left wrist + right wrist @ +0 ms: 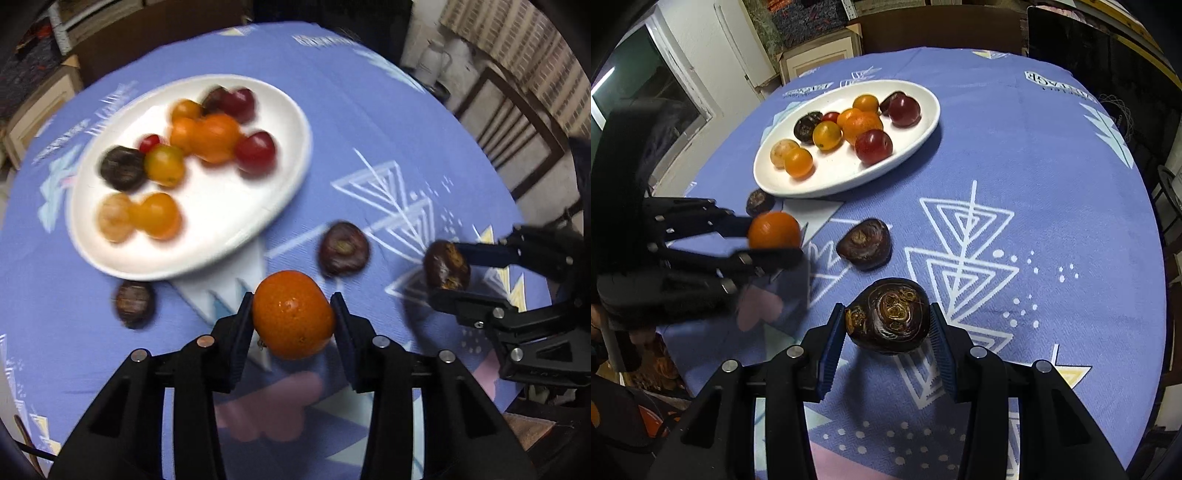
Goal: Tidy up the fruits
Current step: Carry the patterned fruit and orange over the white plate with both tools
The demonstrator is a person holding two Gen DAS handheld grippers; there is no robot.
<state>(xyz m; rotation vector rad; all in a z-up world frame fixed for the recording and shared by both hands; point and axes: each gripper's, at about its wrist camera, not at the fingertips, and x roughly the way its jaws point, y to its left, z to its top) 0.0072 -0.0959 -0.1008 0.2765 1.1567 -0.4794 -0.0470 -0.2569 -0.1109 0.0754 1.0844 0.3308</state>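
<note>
My left gripper (293, 317) is shut on an orange mandarin (293, 314), held just above the blue tablecloth; the right wrist view shows the same mandarin (774, 230) in the left gripper (775, 236) at the left. My right gripper (886, 326) is shut on a dark brown water chestnut (887, 316), lifted off the cloth; the left wrist view has that chestnut (446, 265) at the right in the right gripper (445, 266). A white oval plate (831, 181) holds several orange, red and dark fruits. Two more dark chestnuts lie loose on the cloth (865, 240), (759, 201).
The round table has a blue patterned cloth (1034, 184). A wooden chair (517, 122) stands beyond its far right edge in the left wrist view. Boxes and shelves (816, 55) sit behind the table. A window (646, 92) is at the left.
</note>
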